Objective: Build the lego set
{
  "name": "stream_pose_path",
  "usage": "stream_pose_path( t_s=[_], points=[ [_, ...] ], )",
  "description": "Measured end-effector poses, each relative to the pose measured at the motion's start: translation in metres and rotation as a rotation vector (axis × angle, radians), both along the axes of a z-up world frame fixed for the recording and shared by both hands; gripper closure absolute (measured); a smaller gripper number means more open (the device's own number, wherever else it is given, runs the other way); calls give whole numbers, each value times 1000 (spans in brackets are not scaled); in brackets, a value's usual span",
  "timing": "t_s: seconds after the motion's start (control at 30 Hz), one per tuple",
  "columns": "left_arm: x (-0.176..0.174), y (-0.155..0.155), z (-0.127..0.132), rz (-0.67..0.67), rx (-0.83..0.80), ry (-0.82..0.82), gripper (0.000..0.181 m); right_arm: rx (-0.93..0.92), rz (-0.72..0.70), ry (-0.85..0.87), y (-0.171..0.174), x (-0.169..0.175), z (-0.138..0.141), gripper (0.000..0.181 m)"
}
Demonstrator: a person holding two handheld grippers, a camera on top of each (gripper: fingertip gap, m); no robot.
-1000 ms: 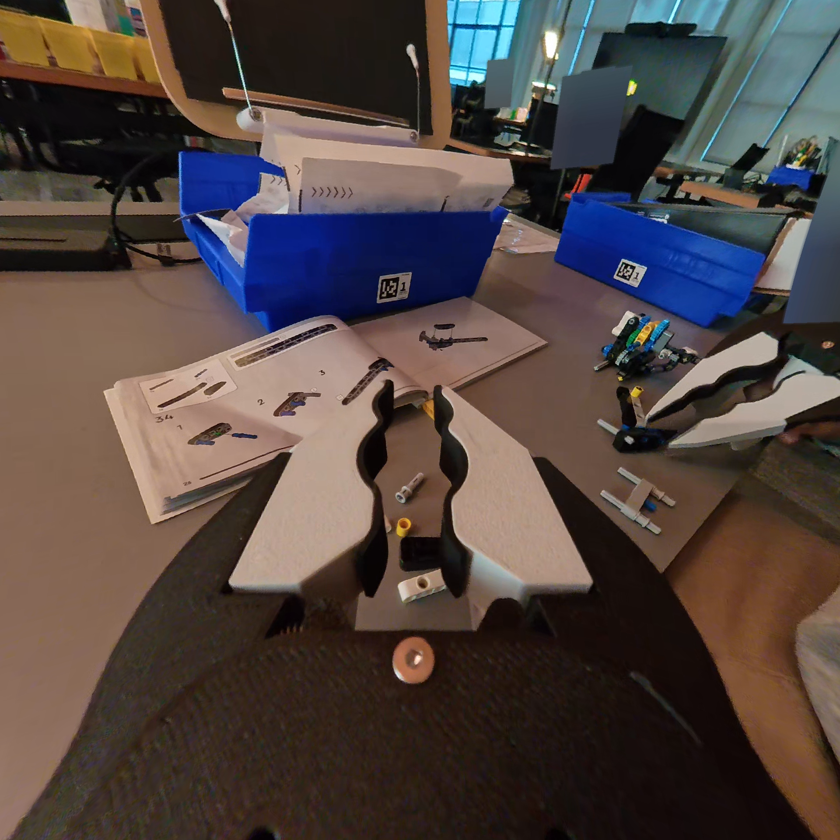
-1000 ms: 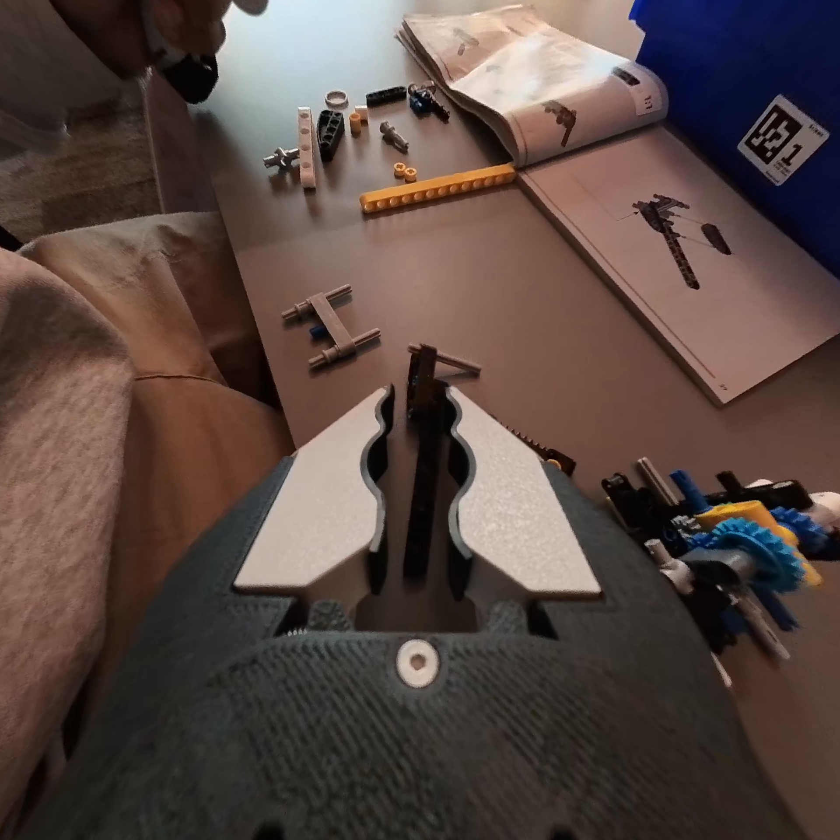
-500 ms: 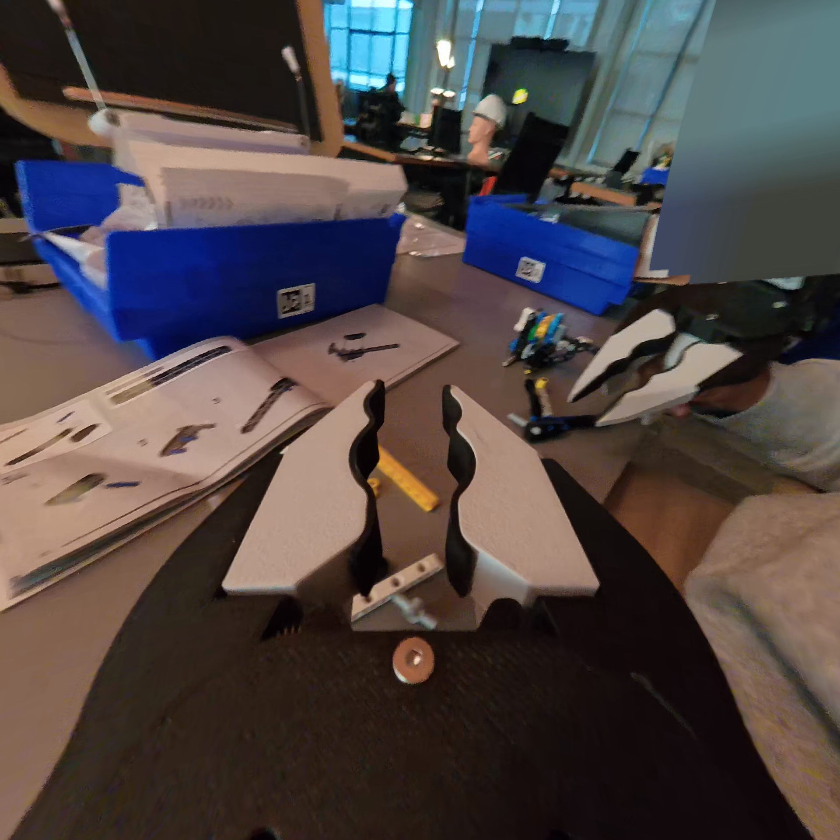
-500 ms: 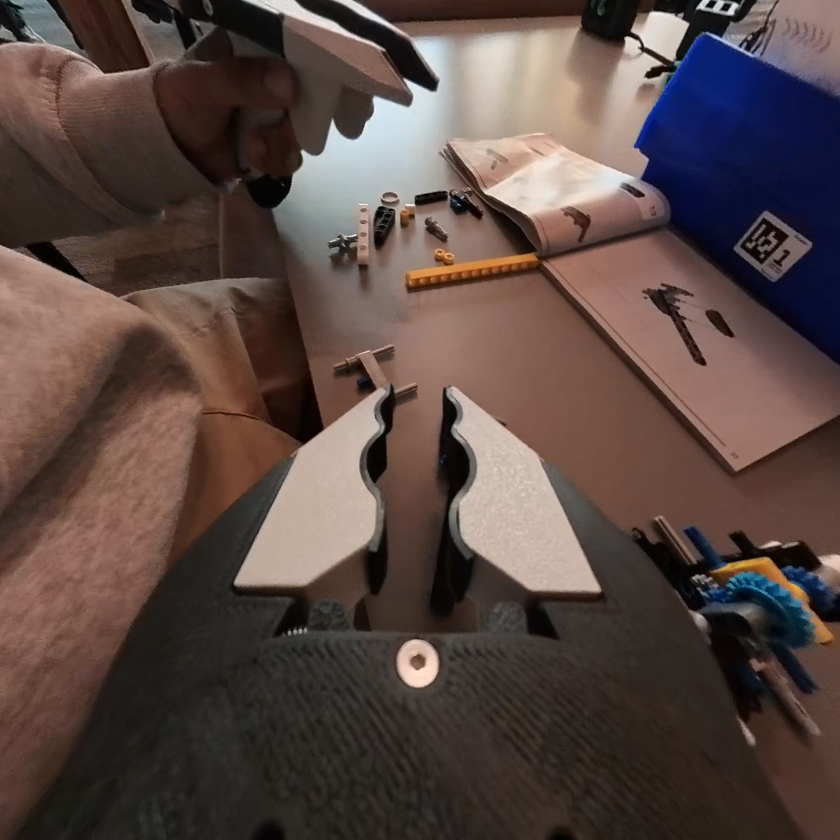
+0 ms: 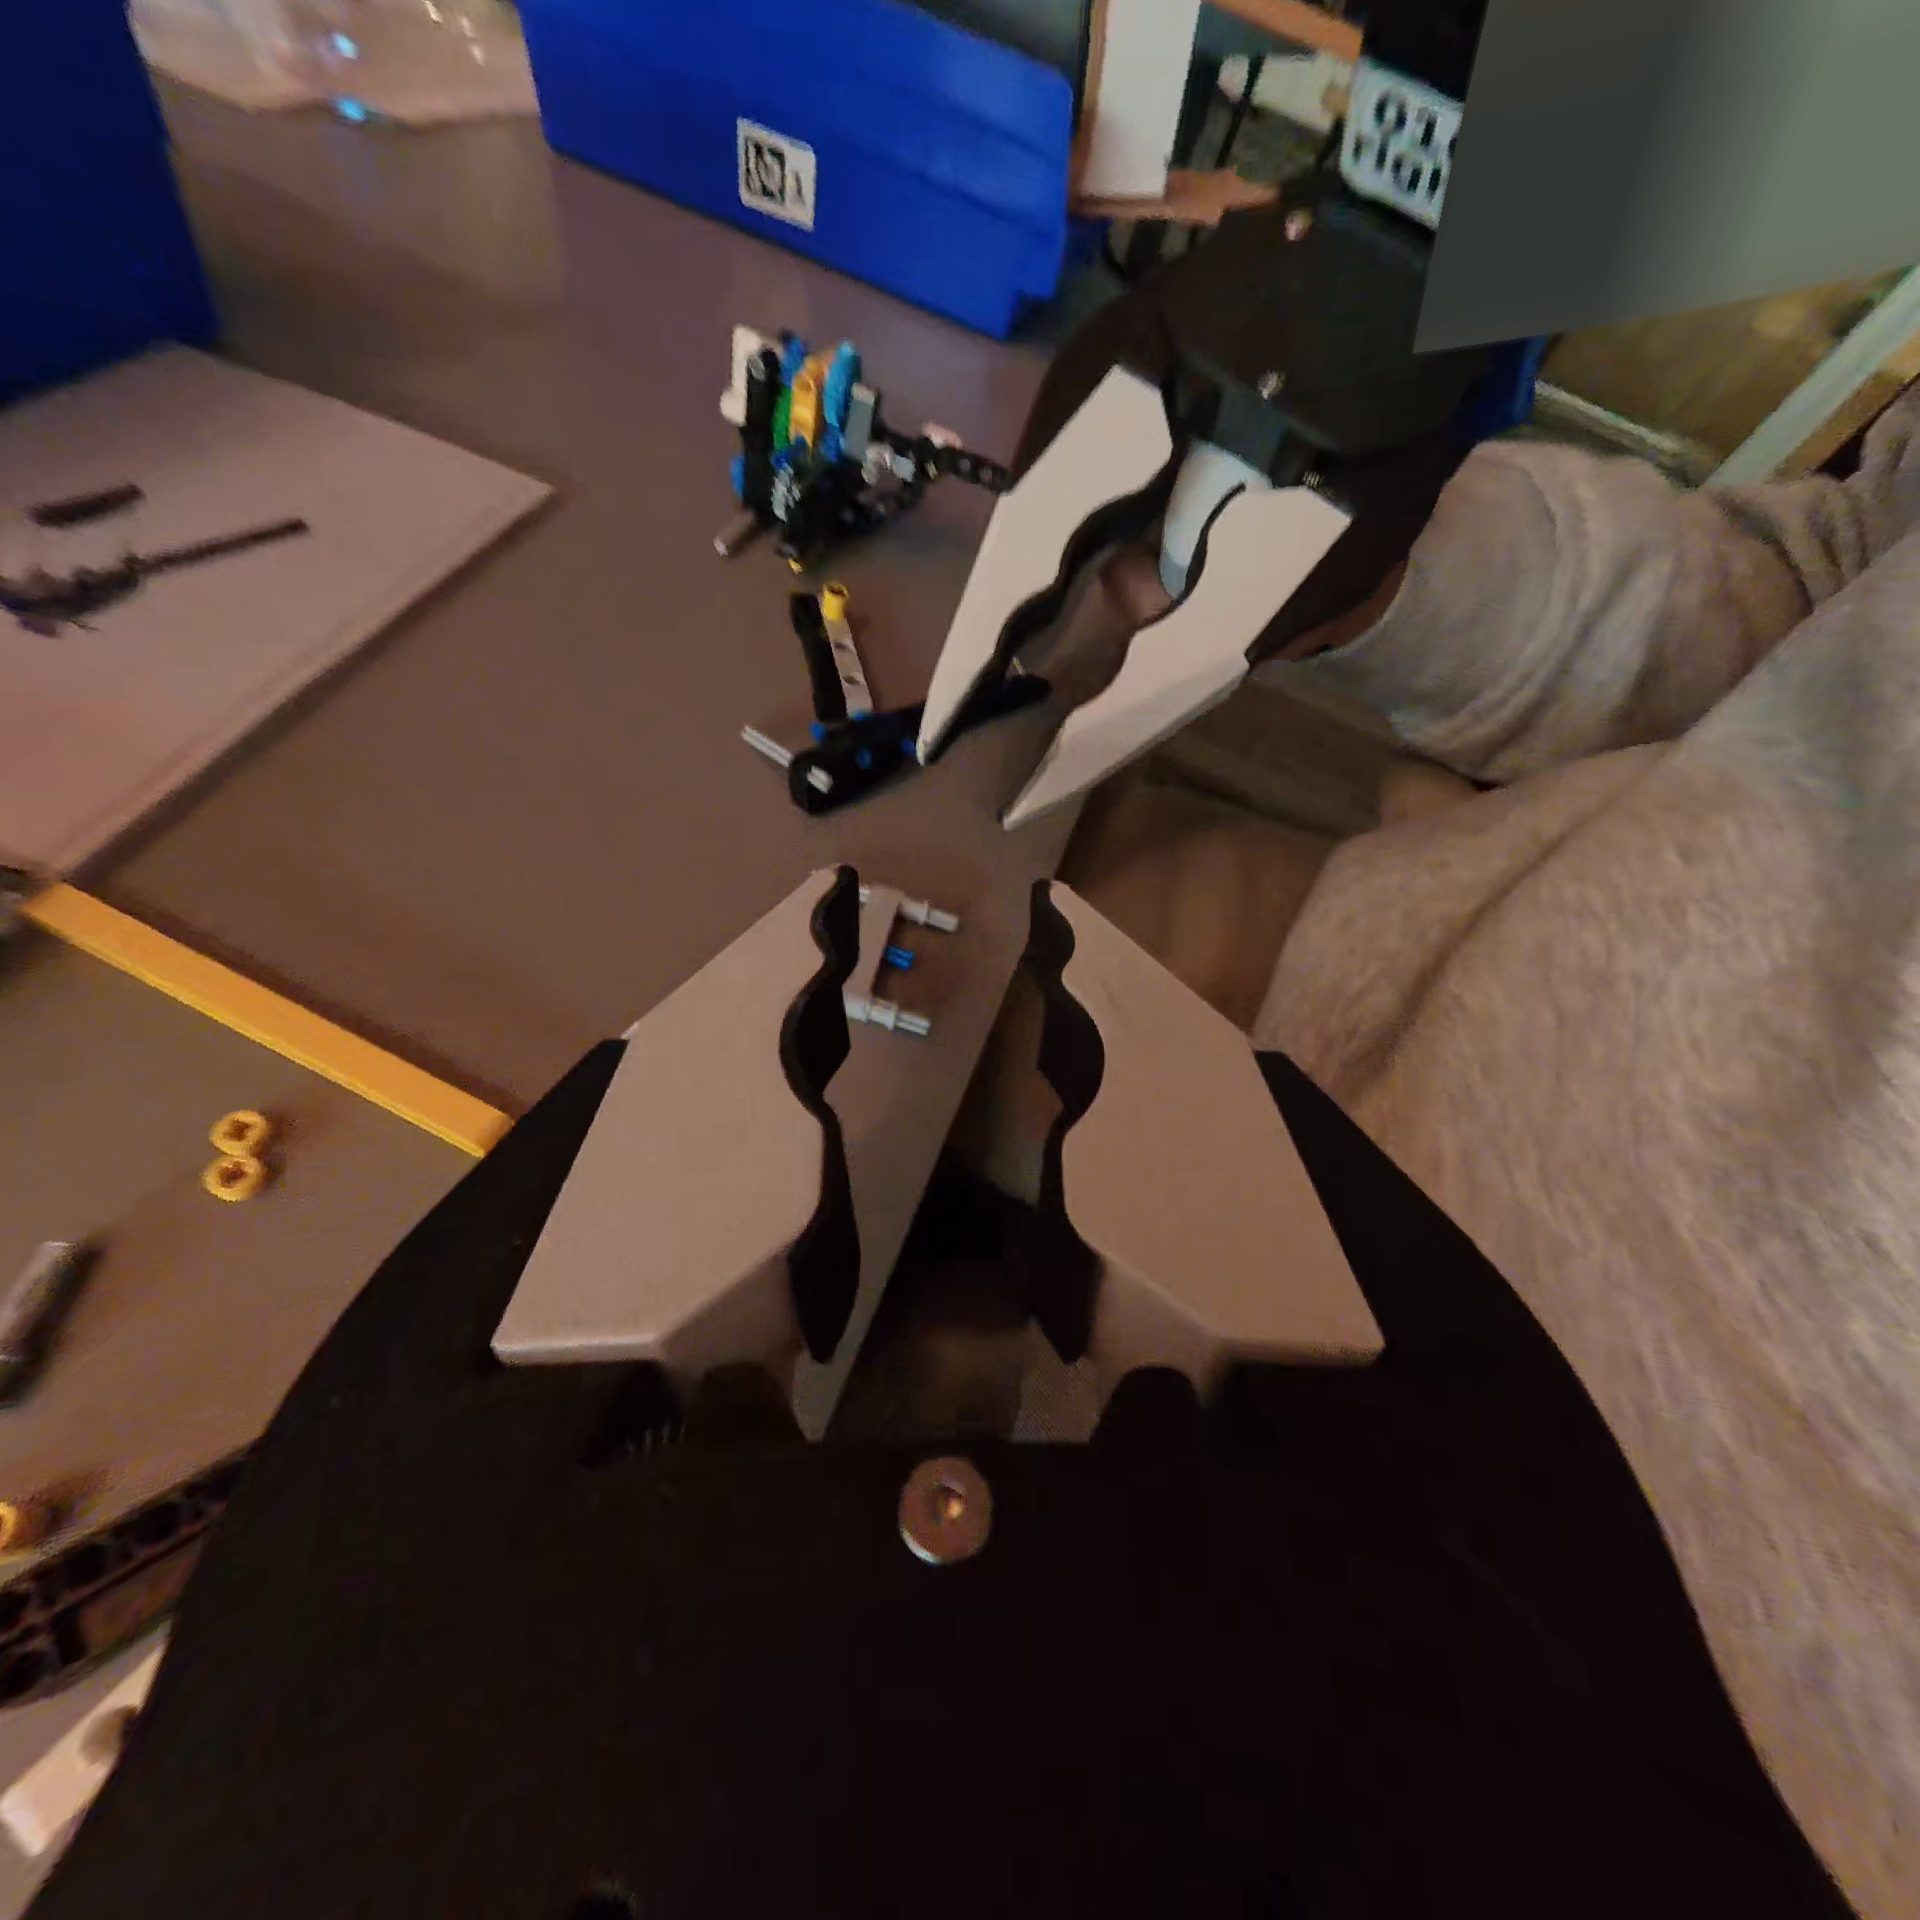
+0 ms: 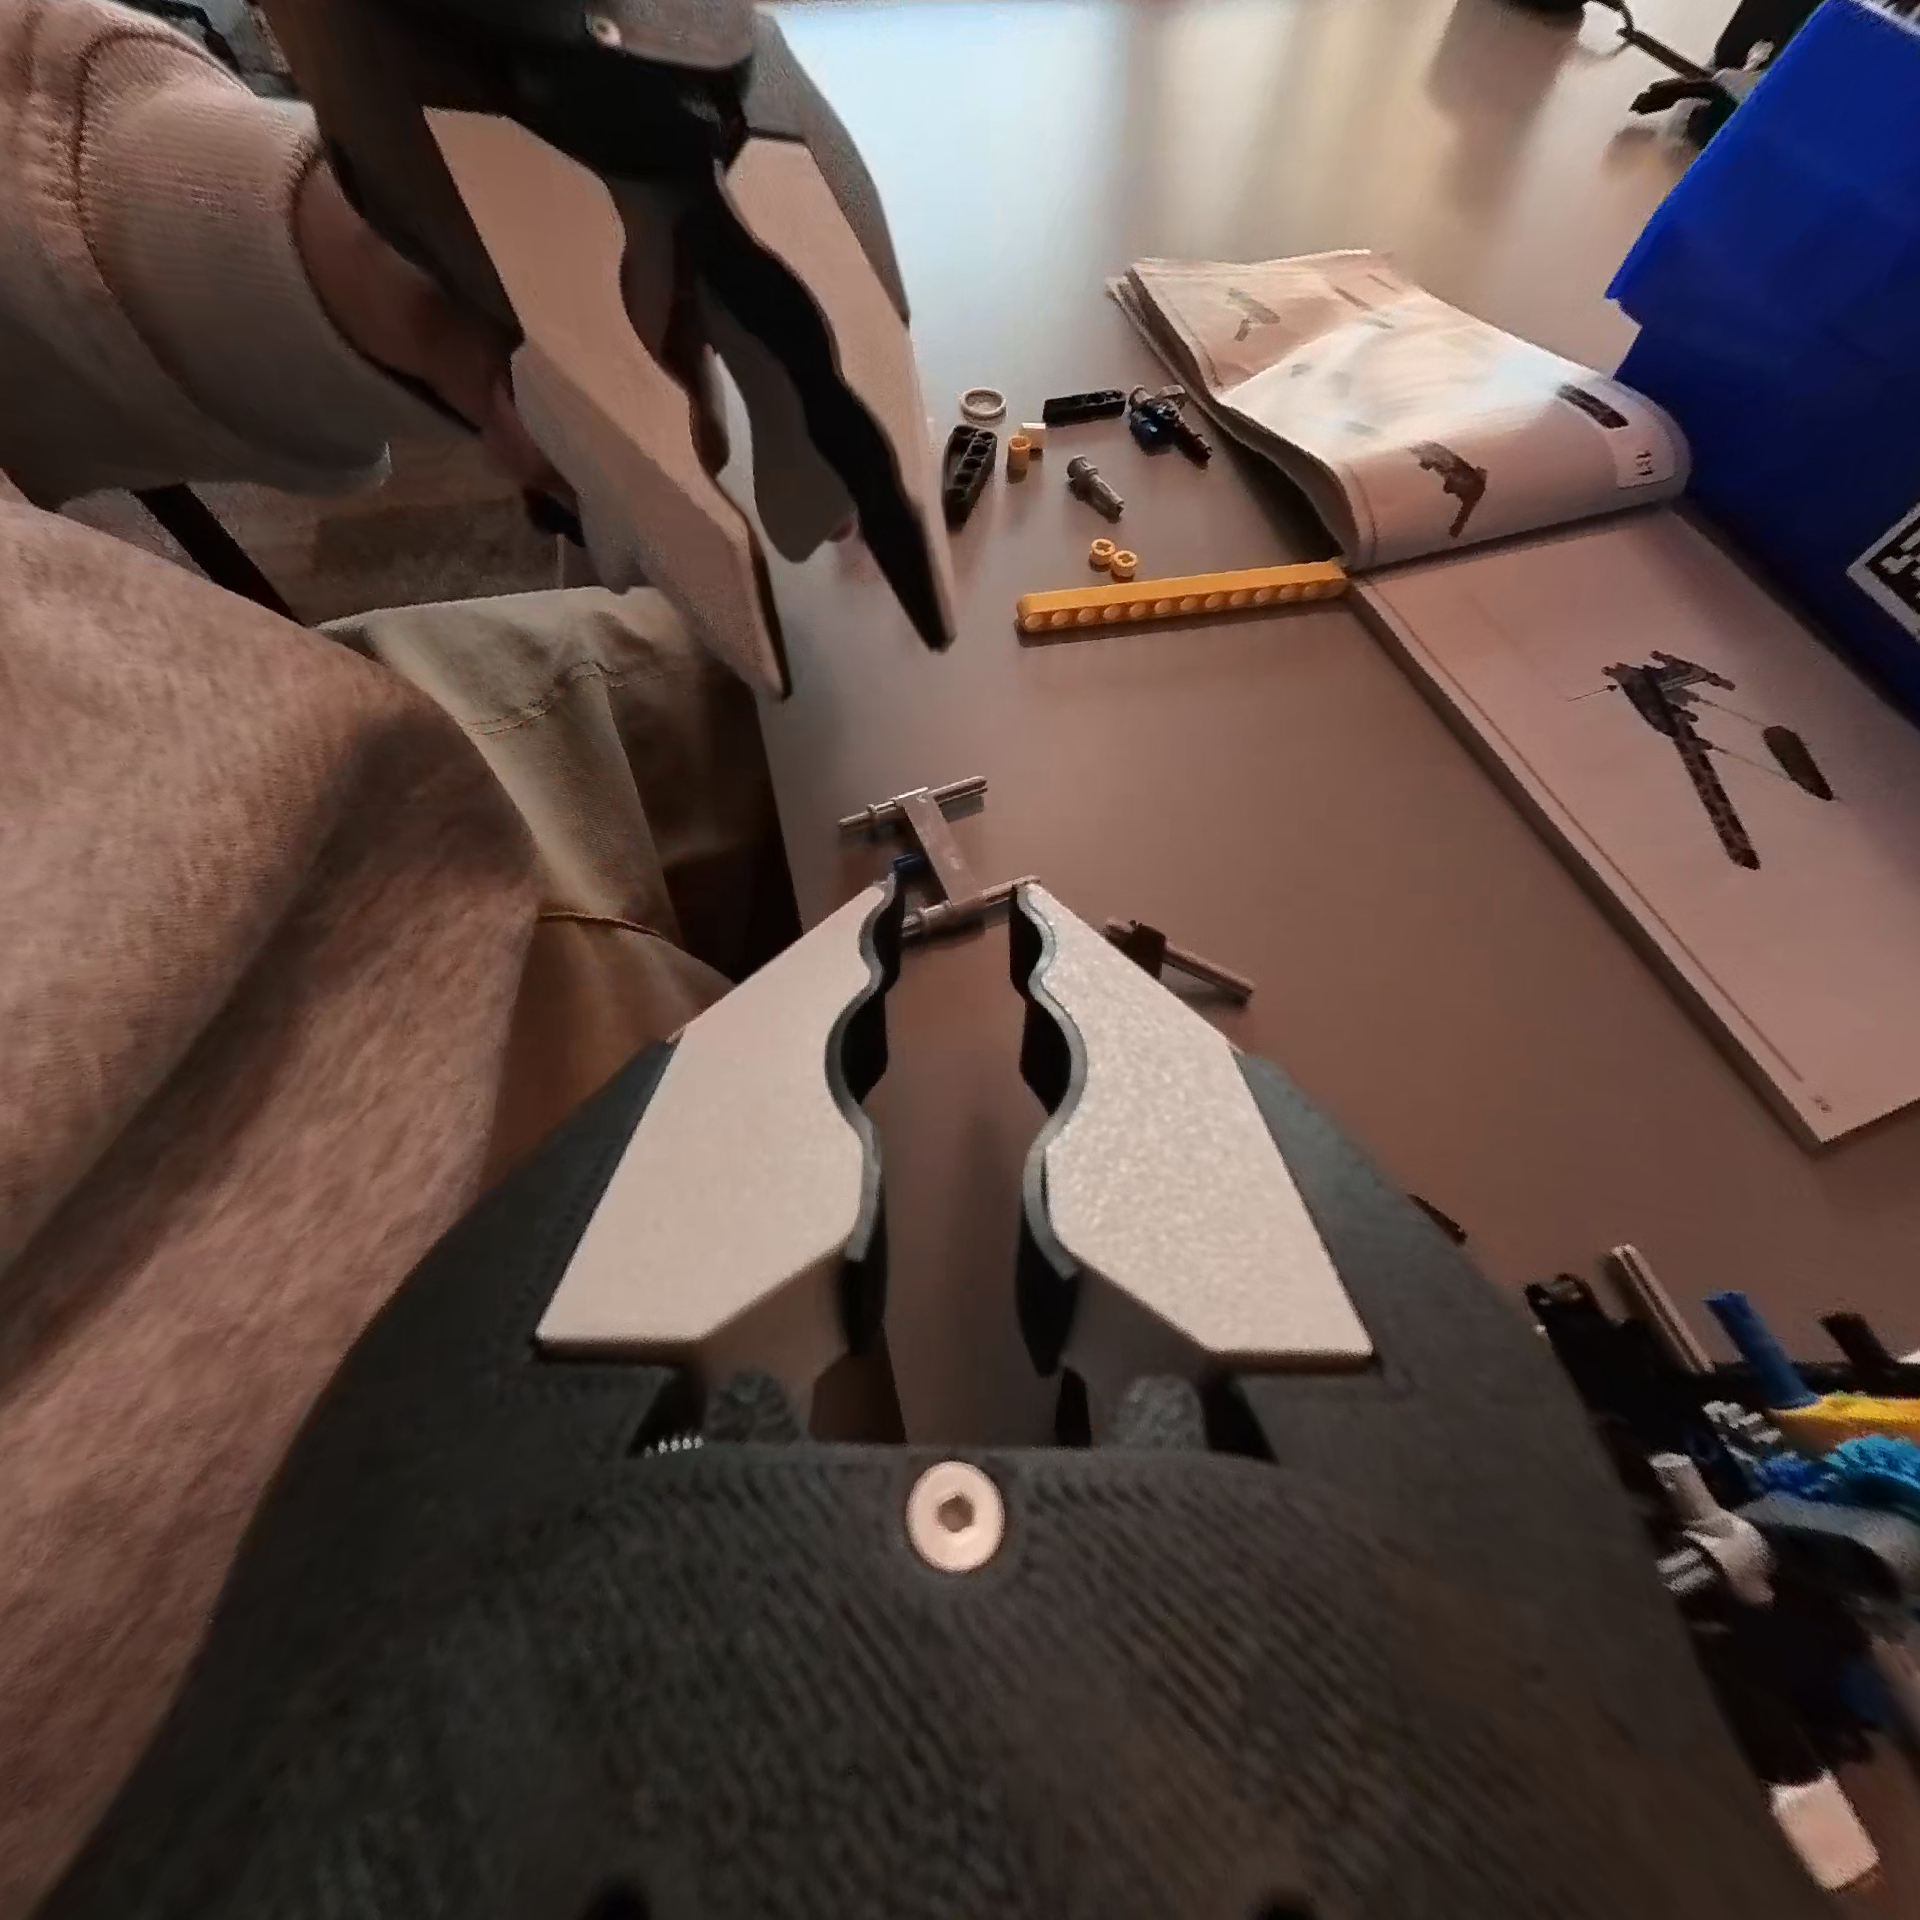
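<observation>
A grey H-shaped piece [image 5: 891,966] with two axle pins and a blue pin lies near the table's front edge. My left gripper [image 5: 935,891] is open and empty, and the piece lies between its fingertips, close to the left one. My right gripper [image 6: 956,896] is open and empty, its tips just short of the same piece [image 6: 933,847]. The grippers face each other: the right gripper [image 5: 969,787] shows in the left wrist view, the left gripper [image 6: 852,657] in the right wrist view. A black piece with blue pins [image 5: 844,756] lies by the right gripper's tip.
A multicoloured part-built model [image 5: 800,436] stands farther back. A yellow beam [image 6: 1174,608], two yellow bushes [image 6: 1114,558] and small loose parts [image 6: 1086,483] lie by the open manual [image 6: 1403,416]. Blue bins [image 5: 831,135] stand behind. A person's sleeves and lap lie along the table edge. One gripper's finger ends stand about 4 centimetres off the other's.
My right gripper opened and let go of the black piece, which now lies on the table. My left gripper swung right, away from the manual, to the grey H-shaped piece.
</observation>
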State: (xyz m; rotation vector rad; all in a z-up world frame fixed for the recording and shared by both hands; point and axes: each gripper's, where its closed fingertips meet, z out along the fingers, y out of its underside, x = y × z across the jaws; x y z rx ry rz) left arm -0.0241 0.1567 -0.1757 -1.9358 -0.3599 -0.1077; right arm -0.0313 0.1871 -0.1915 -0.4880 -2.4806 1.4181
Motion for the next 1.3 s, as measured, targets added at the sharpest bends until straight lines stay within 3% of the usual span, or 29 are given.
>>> stream_pose_path(
  t_s=[0.2, 0.63, 1.3],
  points=[
    [4, 0, -24, -6, -115, -34, 147, 32, 12, -3, -5, 3, -6, 157],
    [-1, -4, -43, 33, -211, -52, 142, 115, -35, -59, -11, 0, -27, 149],
    [-1, -2, -44, 33, -208, -34, 158, 122, -54, -116, -15, 0, -35, 152]
  ],
)
